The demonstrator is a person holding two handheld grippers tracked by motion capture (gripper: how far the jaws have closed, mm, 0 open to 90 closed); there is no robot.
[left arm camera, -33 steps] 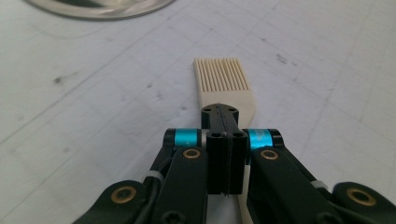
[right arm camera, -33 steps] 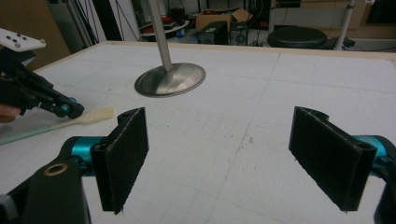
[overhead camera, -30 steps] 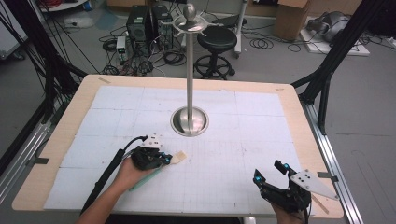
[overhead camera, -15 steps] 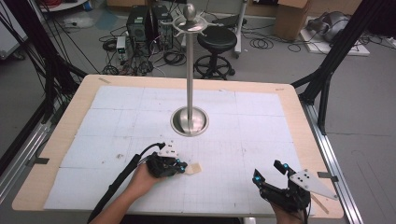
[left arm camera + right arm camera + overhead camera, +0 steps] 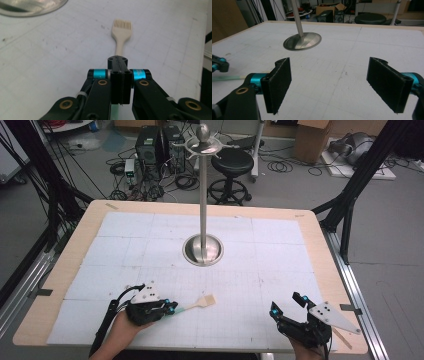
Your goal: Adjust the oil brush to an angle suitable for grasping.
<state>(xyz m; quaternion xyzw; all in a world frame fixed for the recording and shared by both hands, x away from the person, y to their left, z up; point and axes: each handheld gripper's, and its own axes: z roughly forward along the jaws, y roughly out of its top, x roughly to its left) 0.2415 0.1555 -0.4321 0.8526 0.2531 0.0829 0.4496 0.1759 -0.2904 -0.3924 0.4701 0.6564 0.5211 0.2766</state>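
White paper with a fine grid covers the table (image 5: 310, 227), and a tall silver stand (image 5: 203, 210) rises from its round base in the middle. Cables, a black stool and boxes sit on the floor behind it.

A second ago your left gripper (image 5: 170, 308) lay over the little brush (image 5: 202, 302) at a slant, left of where it is now. Now it has slid toward the front edge, down and left of the stand, and turned so the brush sticks straight out in front of it. That tells me you have picked the brush up by its handle and have it firmly.

In the left gripper view the jaws are pressed tight together on the thin handle, and the pale bristle head points away, toward the stand's base. The brush head looks low, close to the paper; I cannot tell if it touches.

Your left hand (image 5: 120, 330) comes in from the front edge, holding that gripper low and flat. Your right gripper (image 5: 289, 306) waits far to the right of the stand, near the front edge. Its jaws are spread wide with nothing between them.
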